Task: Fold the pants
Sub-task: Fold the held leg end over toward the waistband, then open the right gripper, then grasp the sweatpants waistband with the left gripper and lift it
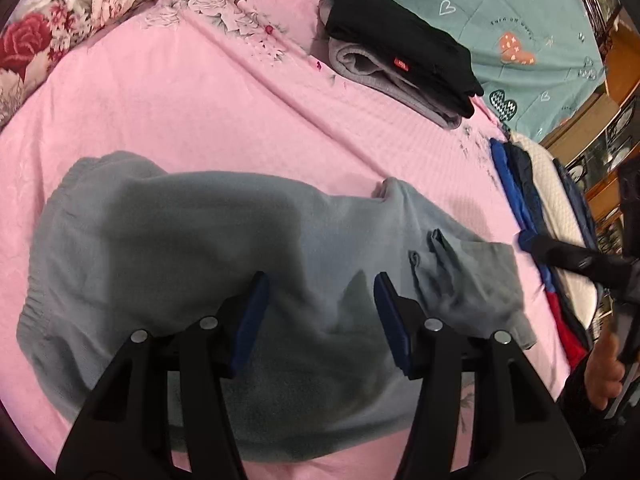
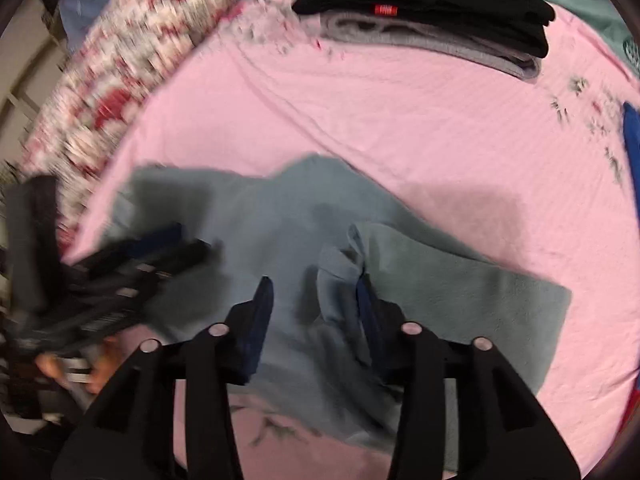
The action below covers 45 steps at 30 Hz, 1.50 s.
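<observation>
a: pants, grey-blue fleece sweatpants (image 1: 208, 248), lie partly folded across the centre of your pink bedsheet (image 1: 200, 92).
b: and your tools?
a: your left gripper (image 1: 320, 300) hangs over them, jaws parted, nothing between. your right gripper (image 2: 316, 300) is parted too, a raised fold of the cloth beside one blue pad (image 2: 366, 300). a folded black and grey pile (image 1: 400, 48) sits upper right.

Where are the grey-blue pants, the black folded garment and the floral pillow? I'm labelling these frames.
grey-blue pants (image 1: 192, 240): left wrist view, broad upper part.
black folded garment (image 1: 400, 40): left wrist view, top face.
floral pillow (image 2: 152, 40): right wrist view, patterned side.
</observation>
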Each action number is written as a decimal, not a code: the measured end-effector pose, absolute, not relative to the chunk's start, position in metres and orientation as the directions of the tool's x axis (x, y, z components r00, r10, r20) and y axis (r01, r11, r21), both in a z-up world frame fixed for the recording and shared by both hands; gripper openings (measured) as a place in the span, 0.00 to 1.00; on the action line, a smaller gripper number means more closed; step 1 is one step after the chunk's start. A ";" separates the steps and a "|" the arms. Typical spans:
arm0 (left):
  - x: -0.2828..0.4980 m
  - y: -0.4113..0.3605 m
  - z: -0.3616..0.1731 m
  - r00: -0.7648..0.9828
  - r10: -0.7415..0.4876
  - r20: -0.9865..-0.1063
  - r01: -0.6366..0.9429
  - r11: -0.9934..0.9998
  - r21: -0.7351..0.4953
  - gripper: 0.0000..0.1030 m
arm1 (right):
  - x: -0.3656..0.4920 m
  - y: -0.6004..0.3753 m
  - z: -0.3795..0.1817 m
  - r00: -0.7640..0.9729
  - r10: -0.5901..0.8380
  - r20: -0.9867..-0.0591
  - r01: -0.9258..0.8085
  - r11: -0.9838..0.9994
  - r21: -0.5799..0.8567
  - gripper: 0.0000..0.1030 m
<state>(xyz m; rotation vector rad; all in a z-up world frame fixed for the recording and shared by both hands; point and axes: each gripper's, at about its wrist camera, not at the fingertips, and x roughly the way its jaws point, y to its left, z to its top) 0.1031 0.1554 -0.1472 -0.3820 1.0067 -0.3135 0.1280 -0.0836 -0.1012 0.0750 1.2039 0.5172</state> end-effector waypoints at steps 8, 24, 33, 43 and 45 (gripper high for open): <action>0.105 0.165 -0.151 0.496 -0.482 -0.723 0.066 0.850 -0.522 0.55 | 0.103 -0.134 -0.054 0.450 0.426 -0.785 -0.304 0.899 0.315 0.48; 0.017 0.272 -0.057 0.683 -0.072 -0.727 -0.276 0.896 -0.348 0.74 | 0.067 -0.166 -0.078 0.390 0.530 -0.753 -0.310 0.845 0.435 0.58; 0.068 0.288 -0.114 0.556 -0.376 -0.741 -0.222 0.792 -0.568 0.74 | 0.004 -0.234 -0.099 0.390 0.572 -0.722 -0.245 0.820 0.518 0.58; 0.146 0.283 -0.137 0.480 -0.354 -0.803 -0.137 0.873 -0.467 0.74 | -0.002 -0.243 -0.114 0.385 0.577 -0.720 -0.181 0.813 0.554 0.58; 0.156 0.278 -0.147 0.440 -0.368 -0.819 -0.113 0.882 -0.457 0.74 | 0.000 -0.242 -0.115 0.381 0.574 -0.725 -0.172 0.814 0.554 0.58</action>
